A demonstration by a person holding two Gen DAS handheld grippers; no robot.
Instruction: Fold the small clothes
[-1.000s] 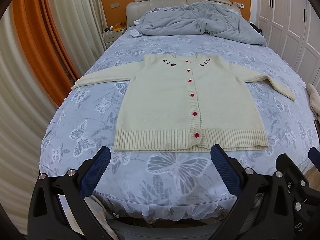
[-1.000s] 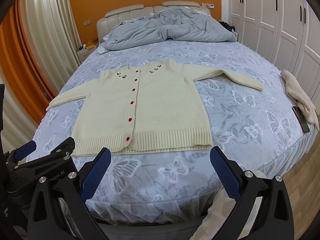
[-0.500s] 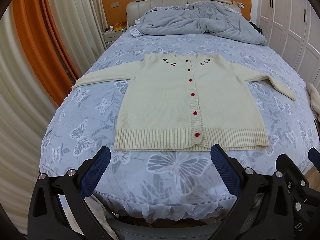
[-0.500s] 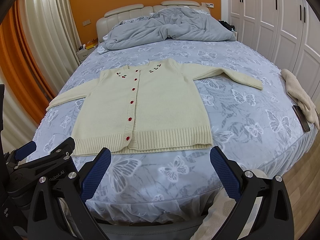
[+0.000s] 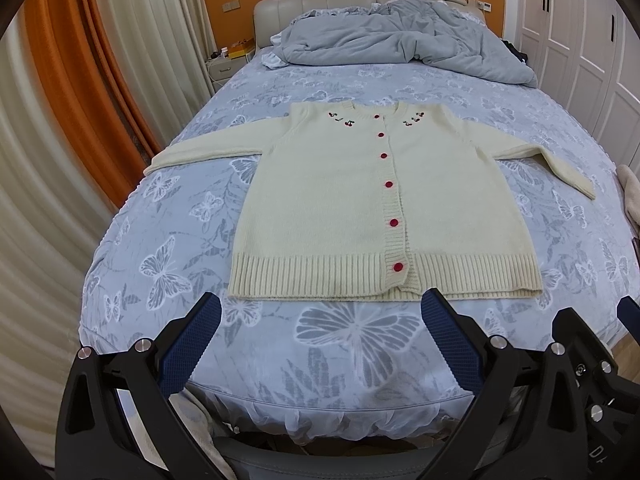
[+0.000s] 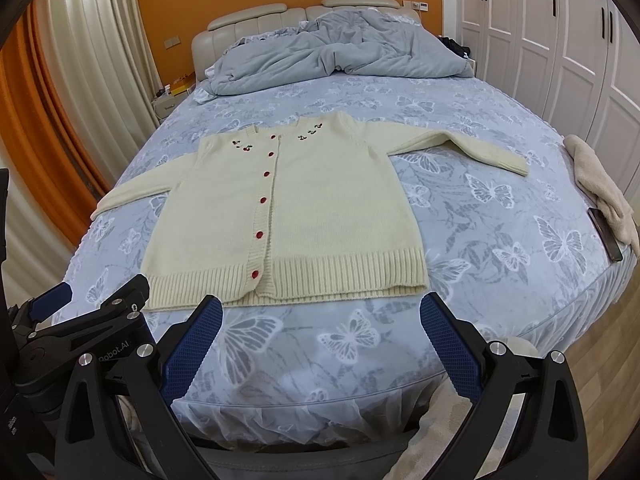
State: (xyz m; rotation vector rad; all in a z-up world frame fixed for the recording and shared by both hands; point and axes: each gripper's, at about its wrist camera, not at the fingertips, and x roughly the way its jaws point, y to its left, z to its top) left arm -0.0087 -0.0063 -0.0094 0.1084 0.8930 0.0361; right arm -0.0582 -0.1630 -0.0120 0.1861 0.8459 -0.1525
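Cream knit cardigan (image 5: pixel 372 204) lying flat, buttoned, on bed (image 5: pixel 192 200), just ahead of both tools. Left tool (image 5: pixel 320 344) and right tool (image 6: pixel 320 344) hovering spread, pinching nothing. Knit looking soft, light, stretchy; judging cuff of left sleeve (image 5: pixel 200 152) best first pinch.

I'm seeing the cream cardigan (image 6: pixel 296 216) lying flat on the bed (image 6: pixel 480 208), sleeves spreading out, my right gripper (image 6: pixel 320 340) hovering wide open before its hem, left gripper (image 6: pixel 92 312) sitting alongside.
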